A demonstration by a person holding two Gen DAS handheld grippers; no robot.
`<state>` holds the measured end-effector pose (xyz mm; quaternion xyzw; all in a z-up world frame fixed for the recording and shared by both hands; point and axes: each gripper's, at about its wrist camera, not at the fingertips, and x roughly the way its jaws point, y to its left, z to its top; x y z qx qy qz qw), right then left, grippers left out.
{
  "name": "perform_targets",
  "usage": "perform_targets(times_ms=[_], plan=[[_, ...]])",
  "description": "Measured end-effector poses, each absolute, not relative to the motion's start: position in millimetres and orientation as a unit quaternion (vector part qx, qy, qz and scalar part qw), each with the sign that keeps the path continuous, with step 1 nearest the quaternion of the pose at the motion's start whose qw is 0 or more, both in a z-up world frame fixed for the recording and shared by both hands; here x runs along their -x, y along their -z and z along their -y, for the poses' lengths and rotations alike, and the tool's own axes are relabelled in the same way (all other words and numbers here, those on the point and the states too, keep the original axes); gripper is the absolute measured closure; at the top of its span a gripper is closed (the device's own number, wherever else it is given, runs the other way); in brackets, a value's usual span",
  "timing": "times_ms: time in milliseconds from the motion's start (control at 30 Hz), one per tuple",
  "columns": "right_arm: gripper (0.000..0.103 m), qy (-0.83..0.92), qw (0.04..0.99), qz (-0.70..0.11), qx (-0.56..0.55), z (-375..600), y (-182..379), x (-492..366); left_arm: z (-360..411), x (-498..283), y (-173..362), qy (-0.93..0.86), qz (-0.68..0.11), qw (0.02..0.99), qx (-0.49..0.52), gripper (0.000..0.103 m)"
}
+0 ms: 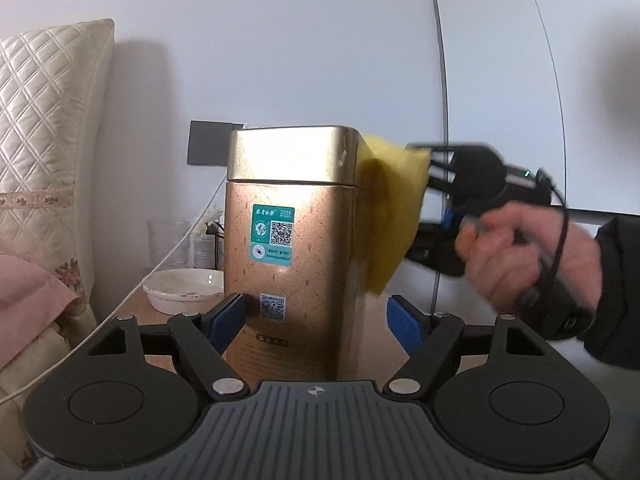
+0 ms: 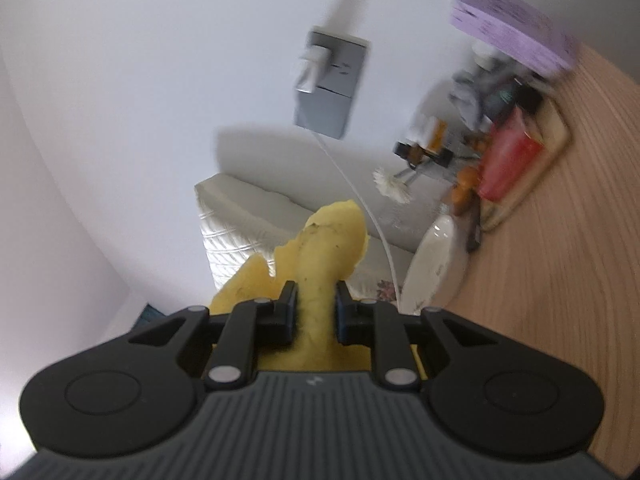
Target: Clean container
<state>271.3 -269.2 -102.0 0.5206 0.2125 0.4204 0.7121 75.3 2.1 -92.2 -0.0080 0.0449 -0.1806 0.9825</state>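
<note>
While the tall gold metal tin point(image 1: 290, 248) stands upright on the light wooden tabletop point(image 2: 560, 280), the left gripper point(image 1: 316, 320) brackets its base, jaws wide (left pad touching, right apart). The right gripper point(image 2: 314, 308), clamped on a yellow sponge cloth point(image 1: 394, 208), presses it against the tin's right side, before a white wall point(image 1: 280, 40).

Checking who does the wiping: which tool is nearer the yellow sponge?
Right. The right tool is shut on the yellow sponge; the left tool straddles the gold tin's base, below the sponge.

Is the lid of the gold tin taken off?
No, the gold lid sits closed on top of the tin.
</note>
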Motion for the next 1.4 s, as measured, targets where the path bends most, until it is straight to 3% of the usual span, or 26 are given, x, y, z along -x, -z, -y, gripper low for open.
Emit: perform_targets(times_ms=[367,533,733,1000,1233,1400], plan=[[0.085,-0.381,0.720,-0.227,-0.534,279.9,131.0,-249.4,-3.7,-79.5,93.1,0.194,-0.040,0.980,-0.001,0.022],[0.084,-0.401,0.711,-0.189,-0.546,285.6,117.5,-240.8,-4.0,-82.9,96.8,0.190,-0.044,0.981,-0.005,0.022],[0.084,-0.373,0.716,-0.227,-0.545,287.8,144.6,-237.8,-6.6,-81.9,99.7,0.191,-0.043,0.981,-0.006,0.022],[0.084,-0.398,0.712,-0.187,-0.548,284.6,115.7,-241.0,-6.5,-80.0,101.2,0.192,-0.042,0.980,-0.007,0.023],[0.084,-0.366,0.716,-0.218,-0.554,287.1,140.0,-233.5,-12.4,-80.4,100.5,0.193,-0.042,0.980,0.006,0.033],[0.084,-0.387,0.711,-0.192,-0.555,290.0,121.8,-232.0,-12.9,-81.6,100.4,0.193,-0.042,0.980,0.008,0.036]])
